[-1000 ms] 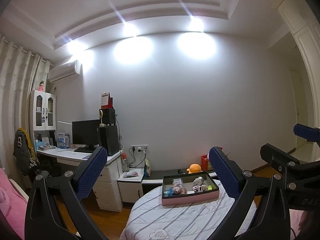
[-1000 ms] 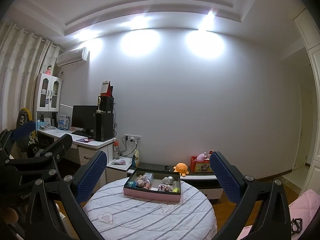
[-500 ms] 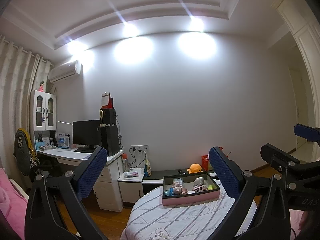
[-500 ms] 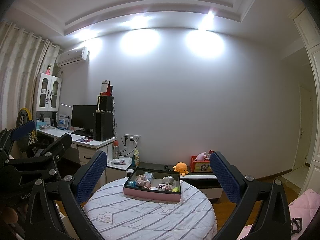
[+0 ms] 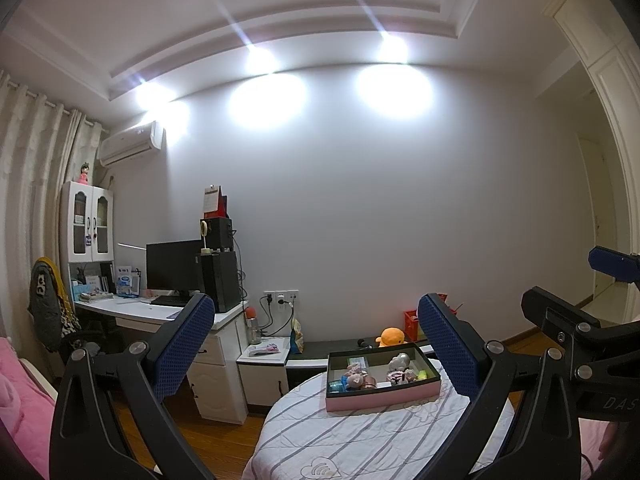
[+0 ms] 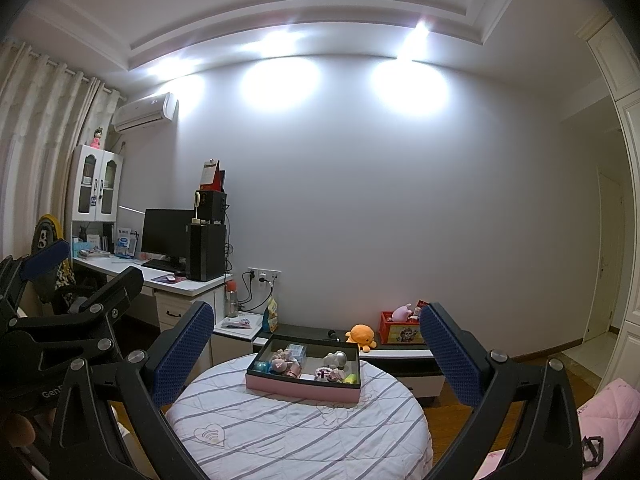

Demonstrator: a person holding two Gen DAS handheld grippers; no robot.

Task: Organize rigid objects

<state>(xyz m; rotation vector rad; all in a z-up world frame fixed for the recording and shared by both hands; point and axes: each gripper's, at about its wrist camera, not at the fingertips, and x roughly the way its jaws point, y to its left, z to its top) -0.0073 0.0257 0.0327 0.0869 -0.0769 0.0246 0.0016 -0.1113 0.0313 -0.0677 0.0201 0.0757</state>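
The left gripper point(image 5: 316, 344) is held with its blue padded fingers wide apart and nothing between them; the right gripper point(image 6: 316, 352) is just the same, spread and empty. Both are raised and aimed level across the room, well apart from the table.

The tray point(image 6: 304, 388), a shallow pink-sided box with a dark rim, sits low in the middle of the right wrist view, straight ahead between the fingers, with its long side running across the frame. In the left wrist view the tray point(image 5: 380, 394) lies lower right of centre, turned slightly, so the right gripper looks the more squarely lined up; which is nearer I cannot tell. Small toys point(image 6: 284, 364) are gathered inside it in separate sections; none shows loose on the striped tablecloth point(image 6: 296, 432). That fits sorting already finished, or items about to be rearranged within the box.

Nothing stands between the grippers and the tray. Behind it, a low cabinet carries an orange plush toy point(image 6: 361, 334) and a red box point(image 6: 402, 330); a desk point(image 6: 160, 276) with a monitor fills the left middle.
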